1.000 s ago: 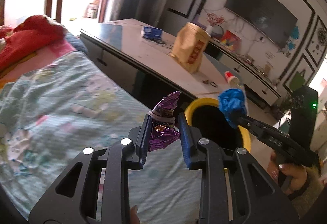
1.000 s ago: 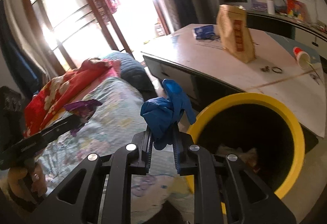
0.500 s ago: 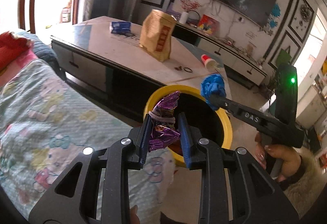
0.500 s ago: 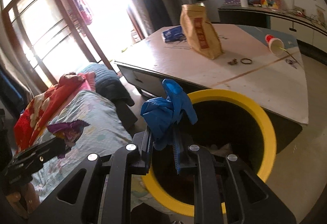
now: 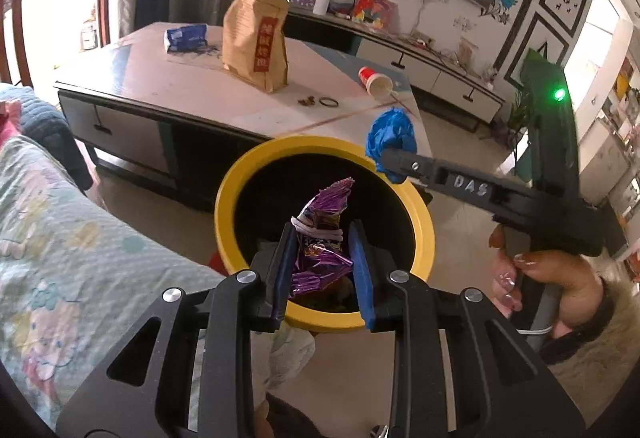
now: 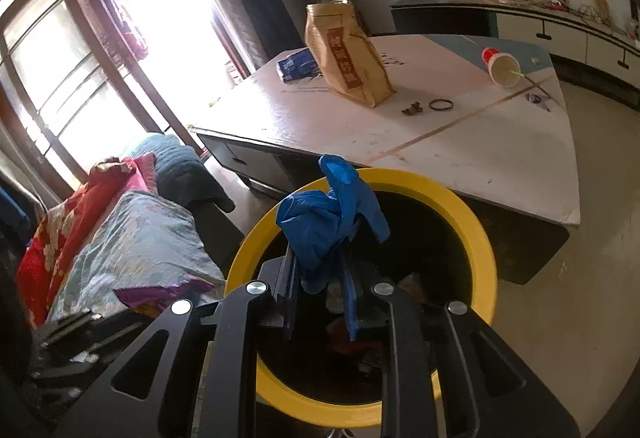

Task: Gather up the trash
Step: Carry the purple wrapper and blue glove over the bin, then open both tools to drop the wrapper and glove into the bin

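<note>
1. We are holding the left gripper (image 5: 322, 258) low and forward, its two blue-padded fingers (image 5: 283, 270) pointing ahead and slightly down, pressing in on what sits between them.
2. We are holding the right gripper (image 6: 320, 278) forward too, its fingers drawn close together and pinching their load.
3. In the left wrist view, we are seeing the right gripper (image 5: 390, 158) reaching in from the right side, its long black body angling up toward the left.
4. Our right hand (image 5: 548, 286) is wrapping around that gripper's handle, fingers curling across the front, a fuzzy sleeve cuff (image 5: 600, 334) covering the wrist.
</note>
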Demonstrator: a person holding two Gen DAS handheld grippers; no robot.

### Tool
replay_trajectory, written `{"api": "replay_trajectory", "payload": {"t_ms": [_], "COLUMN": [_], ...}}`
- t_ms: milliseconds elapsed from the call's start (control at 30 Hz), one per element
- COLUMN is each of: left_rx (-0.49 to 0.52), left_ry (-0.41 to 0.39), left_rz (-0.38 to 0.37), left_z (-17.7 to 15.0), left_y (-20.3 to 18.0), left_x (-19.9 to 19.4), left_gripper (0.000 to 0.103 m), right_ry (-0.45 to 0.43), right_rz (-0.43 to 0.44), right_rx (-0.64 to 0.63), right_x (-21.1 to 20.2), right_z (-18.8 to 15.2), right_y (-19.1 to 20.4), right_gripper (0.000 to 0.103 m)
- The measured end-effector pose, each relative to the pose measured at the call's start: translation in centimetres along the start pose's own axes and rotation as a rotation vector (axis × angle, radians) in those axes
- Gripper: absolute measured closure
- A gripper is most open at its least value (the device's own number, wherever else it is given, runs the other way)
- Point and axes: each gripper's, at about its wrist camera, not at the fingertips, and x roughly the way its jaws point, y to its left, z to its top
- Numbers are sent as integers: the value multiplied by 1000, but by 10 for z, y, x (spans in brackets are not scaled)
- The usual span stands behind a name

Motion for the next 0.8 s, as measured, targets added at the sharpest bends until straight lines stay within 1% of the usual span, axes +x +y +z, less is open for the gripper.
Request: {"api": "replay_trajectory", "payload": {"t_ms": [167, 233, 267, 300, 333, 367, 400, 433, 467, 500, 533, 600, 633, 667, 700, 733, 800], "left_rx": [-14, -20, -22, -22, -23, -28, -38, -49, -62, -70, -79, -93, -99, -105, -116, -120, -130], "left_ry": [42, 53, 56, 59, 56, 55, 54, 51, 48, 47, 46, 41, 35, 27, 18, 14, 1], "left_rz": [-7, -9, -7, -5, 4, 12, 11, 12, 18, 18, 18, 27, 34, 36, 30, 27, 40], "left_z": [0, 1, 2, 3, 4, 5, 6, 7, 8, 8, 9, 10, 10, 10, 11, 11, 12], "left_y": [-1, -1, -1, -1, -2, -1, 0, 1, 4, 6, 8, 12, 13, 16, 19, 20, 25], "left_x": [22, 29, 32, 35, 37, 38, 39, 40, 40, 39, 38, 33, 29, 25, 19, 15, 4], "left_gripper": [82, 82, 82, 81, 81, 75, 70, 56, 46, 45, 43, 31, 20, 14, 12, 11, 11], "right_ry": [4, 10, 5, 2, 1, 3, 1, -3, -4, -5, -8, -17, -19, -28, -38, -52, -70], "right_rz": [12, 19, 18, 19, 21, 24, 24, 21, 21, 19, 14, 3, -14, -37, -48, -63, -78], "right_rx": [26, 35, 43, 49, 54, 58, 60, 62, 62, 61, 60, 50, 38, 14, -9, -34, -53], "right_x": [0, 1, 0, -1, -1, -2, -3, -4, -6, -7, -10, -16, -20, -25, -30, -37, -46], "right_z": [3, 4, 4, 4, 5, 5, 5, 5, 5, 4, 3, 1, -1, -3, -5, -8, -12], "right_y": [-11, -14, -16, -18, -19, -21, -22, -22, -23, -23, -23, -21, -19, -15, -11, -6, -1], "right_gripper": [84, 81, 77, 70, 67, 62, 60, 60, 58, 53, 50, 44, 42, 36, 31, 29, 22]}}
